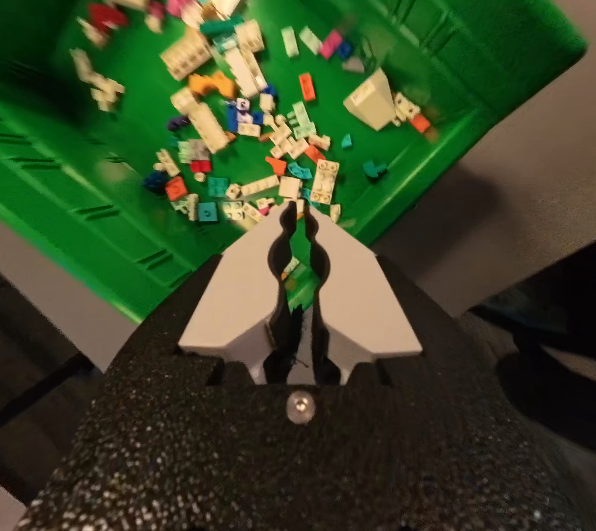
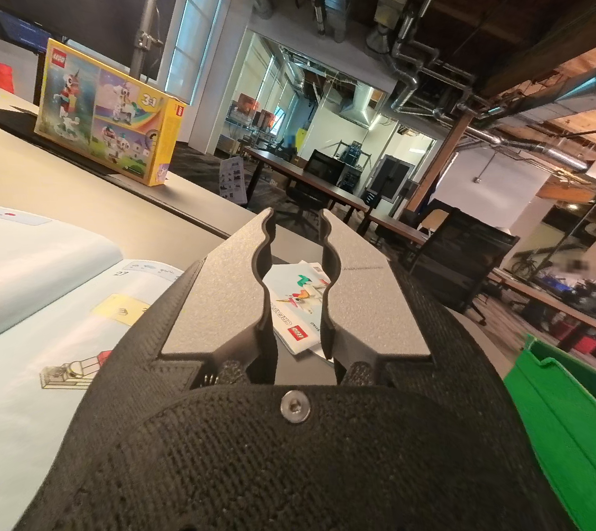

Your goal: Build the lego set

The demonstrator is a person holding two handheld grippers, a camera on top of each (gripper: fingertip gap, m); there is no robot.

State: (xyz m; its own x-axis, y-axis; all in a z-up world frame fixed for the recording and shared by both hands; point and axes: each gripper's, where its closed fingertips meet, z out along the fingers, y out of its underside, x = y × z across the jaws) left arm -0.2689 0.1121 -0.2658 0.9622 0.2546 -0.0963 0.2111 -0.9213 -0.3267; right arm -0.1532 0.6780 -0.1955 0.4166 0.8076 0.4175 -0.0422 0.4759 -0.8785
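A green bin (image 1: 435, 19) holds several loose Lego pieces, mostly white, with teal, orange, pink and blue ones among them. The left wrist view is blurred by motion. My left gripper (image 1: 301, 207) reaches into the near part of the bin, and its fingertips are closed on a small white piece (image 1: 302, 204) just above the pile. A white 2x4 plate (image 1: 326, 180) and a white tile (image 1: 289, 186) lie just beyond the tips. My right gripper (image 2: 296, 217) is open and empty, held above the table and pointing out into the room.
An open instruction book (image 2: 64, 290) lies at the left on the grey table (image 2: 96, 193). A smaller booklet (image 2: 296, 299) lies under the right fingers. The yellow set box (image 2: 109, 119) stands at the far left. The green bin's corner (image 2: 554, 402) shows at the right. One gripper's finger ends stand about 60 cm off the other's. My left gripper is the nearer one to the white tile (image 1: 289, 186): about 5 cm, against 55 cm.
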